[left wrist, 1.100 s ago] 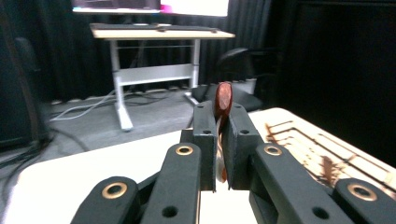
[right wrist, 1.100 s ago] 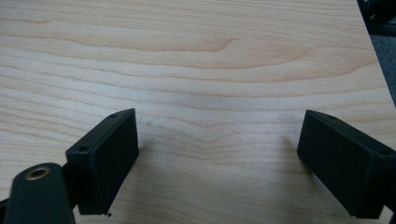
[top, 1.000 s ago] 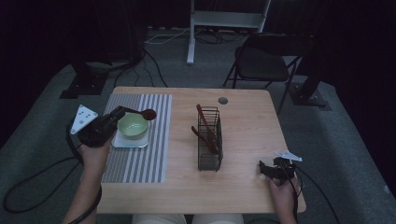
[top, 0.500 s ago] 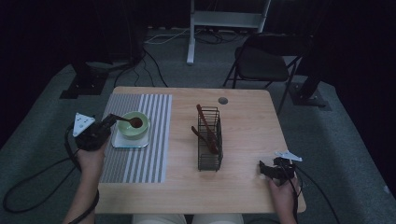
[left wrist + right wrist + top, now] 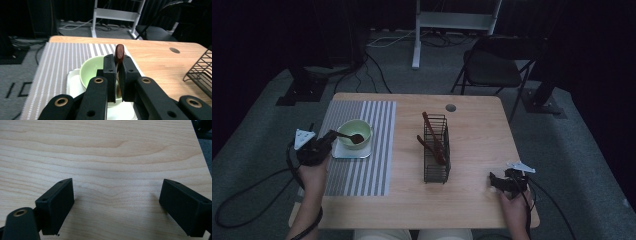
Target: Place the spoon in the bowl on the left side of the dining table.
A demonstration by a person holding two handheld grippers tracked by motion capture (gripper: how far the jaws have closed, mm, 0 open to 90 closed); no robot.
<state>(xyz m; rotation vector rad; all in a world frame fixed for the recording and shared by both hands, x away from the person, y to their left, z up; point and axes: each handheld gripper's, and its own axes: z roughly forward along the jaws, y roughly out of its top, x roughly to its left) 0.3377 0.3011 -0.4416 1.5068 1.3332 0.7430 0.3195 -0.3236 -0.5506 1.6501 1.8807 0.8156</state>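
A brown spoon point(image 5: 119, 53), clamped between the closed jaws of the left gripper point(image 5: 328, 140), has been drawn back across the green bowl point(image 5: 354, 133) toward its near rim, suggesting stirring or scooping, while the right gripper point(image 5: 497, 181) is rested wide open and empty on the surface point(image 5: 477, 135).

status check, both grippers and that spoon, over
Left gripper shut on wooden spoon, spoon head over green bowl. Right gripper open, idle on bare table near right edge. Wire rack mid-table, apart from both.
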